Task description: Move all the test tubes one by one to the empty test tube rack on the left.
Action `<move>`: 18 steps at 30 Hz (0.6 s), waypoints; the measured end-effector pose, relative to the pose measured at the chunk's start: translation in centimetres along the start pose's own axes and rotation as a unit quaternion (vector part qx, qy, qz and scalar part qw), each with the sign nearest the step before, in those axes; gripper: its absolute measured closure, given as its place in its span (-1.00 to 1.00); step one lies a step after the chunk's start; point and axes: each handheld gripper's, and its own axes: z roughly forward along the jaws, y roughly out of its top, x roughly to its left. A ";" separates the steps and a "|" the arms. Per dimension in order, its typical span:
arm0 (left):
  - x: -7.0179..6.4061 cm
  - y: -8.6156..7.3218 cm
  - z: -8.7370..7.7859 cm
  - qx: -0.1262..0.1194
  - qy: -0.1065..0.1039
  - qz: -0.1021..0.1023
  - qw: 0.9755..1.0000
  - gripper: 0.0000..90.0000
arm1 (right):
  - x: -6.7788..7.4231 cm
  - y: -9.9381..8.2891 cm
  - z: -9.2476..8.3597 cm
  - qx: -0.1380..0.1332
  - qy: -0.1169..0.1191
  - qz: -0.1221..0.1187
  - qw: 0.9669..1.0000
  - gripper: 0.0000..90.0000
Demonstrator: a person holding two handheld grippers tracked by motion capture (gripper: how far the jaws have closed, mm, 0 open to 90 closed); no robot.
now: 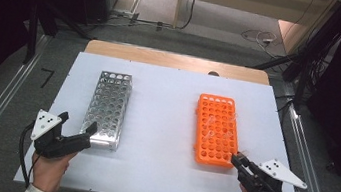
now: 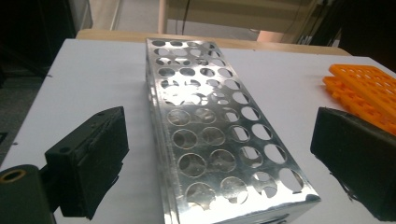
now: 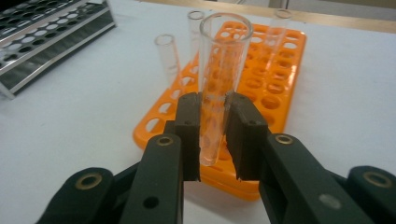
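The right gripper (image 3: pixel 212 135) is pinching a clear glass test tube (image 3: pixel 219 79) upright between its jaws, just over the near end of the orange rack (image 1: pixel 216 128), which is lying toward the right edge of the tabletop (image 1: pixel 164 125); the tube's foot is looking free of the holes, so the pull-out is seeming done, though I am not certain it is fully clear; three more tubes (image 3: pixel 167 53) are standing in the orange rack farther back, waiting their turn; the metal rack (image 2: pixel 210 135) is sitting toward the left edge of the tabletop with every visible hole unfilled, so the work is judging as barely begun, with the carry across and the seating left; the left gripper (image 2: pixel 219 158) is hovering with jaws spread wide at either side of the metal rack's near end, gripping nothing, probably readying to steady it; the bare white stretch between the racks is offering an unobstructed path; only the standing tubes behind are needing care
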 end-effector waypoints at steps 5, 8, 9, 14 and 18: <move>-0.9 -0.1 0.1 0.003 -0.012 0.010 1.000 -0.91 | 1.3 0.1 0.6 0.008 0.023 -0.012 1.000 0.62; -1.5 -0.2 0.2 0.005 -0.021 0.013 1.000 -0.91 | 2.0 0.2 0.9 0.011 0.033 -0.017 0.999 0.62; -1.7 -0.2 0.2 0.005 -0.024 0.015 1.000 -0.91 | 2.2 0.2 1.1 0.011 0.037 -0.019 0.999 0.62; -2.3 -0.4 0.4 0.013 -0.034 0.024 0.999 -0.91 | 3.2 0.5 1.8 0.014 0.049 -0.027 0.998 0.62; -2.8 -0.4 0.5 0.013 -0.042 0.028 0.999 -0.89 | 4.2 0.9 2.5 0.016 0.061 -0.035 0.997 0.62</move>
